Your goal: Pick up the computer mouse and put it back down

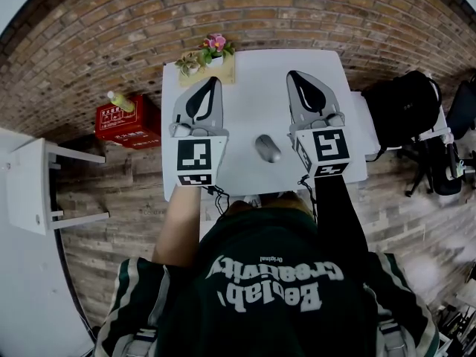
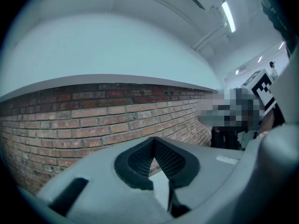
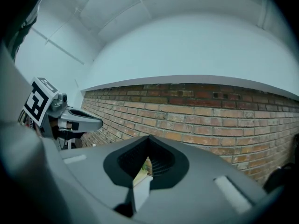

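The grey computer mouse (image 1: 268, 148) lies on the white table (image 1: 253, 103), near its front edge. It sits between my two grippers, level with their marker cubes and closer to the right one, and neither touches it. My left gripper (image 1: 214, 80) stretches over the table's left half, jaws meeting at the tip with nothing in them. My right gripper (image 1: 292, 74) reaches over the right half, also shut and empty. Both gripper views face the brick wall. The left gripper (image 2: 153, 139) and right gripper (image 3: 147, 138) show closed tips there, and the mouse is out of sight.
Small potted plants on a wooden tray (image 1: 208, 59) stand at the table's far edge. A red box (image 1: 128, 122) with a bottle on it sits on the floor to the left, near a white stool (image 1: 37, 186). A black backpack (image 1: 401, 106) and an office chair (image 1: 446, 162) are on the right.
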Available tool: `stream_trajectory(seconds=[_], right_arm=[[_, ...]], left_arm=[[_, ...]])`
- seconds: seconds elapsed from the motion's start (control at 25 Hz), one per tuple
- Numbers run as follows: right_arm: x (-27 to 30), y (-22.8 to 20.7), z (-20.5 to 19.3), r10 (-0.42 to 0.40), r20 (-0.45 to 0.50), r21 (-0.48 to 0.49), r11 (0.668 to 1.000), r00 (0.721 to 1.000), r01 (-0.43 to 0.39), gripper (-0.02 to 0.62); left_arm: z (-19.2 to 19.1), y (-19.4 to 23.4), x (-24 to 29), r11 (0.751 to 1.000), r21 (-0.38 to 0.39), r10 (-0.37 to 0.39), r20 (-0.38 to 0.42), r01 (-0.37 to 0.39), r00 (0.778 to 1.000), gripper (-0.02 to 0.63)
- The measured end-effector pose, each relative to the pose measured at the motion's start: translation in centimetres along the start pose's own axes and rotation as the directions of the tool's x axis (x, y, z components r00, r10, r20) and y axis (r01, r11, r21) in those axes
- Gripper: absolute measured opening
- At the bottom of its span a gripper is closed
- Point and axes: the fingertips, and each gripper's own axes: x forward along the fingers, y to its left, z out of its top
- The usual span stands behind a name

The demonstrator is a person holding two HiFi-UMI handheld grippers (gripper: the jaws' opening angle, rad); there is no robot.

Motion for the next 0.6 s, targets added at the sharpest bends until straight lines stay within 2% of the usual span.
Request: stream_trajectory(seconds=[0.6], right_arm=[[0.23, 0.16, -0.81, -0.009, -0.022, 0.001, 1.0, 1.0, 0.009, 0.012]], left_arm=[[-0.53, 0.15, 0.17, 1.0, 0.003, -0.008, -0.008, 0.008, 1.0, 0.006]])
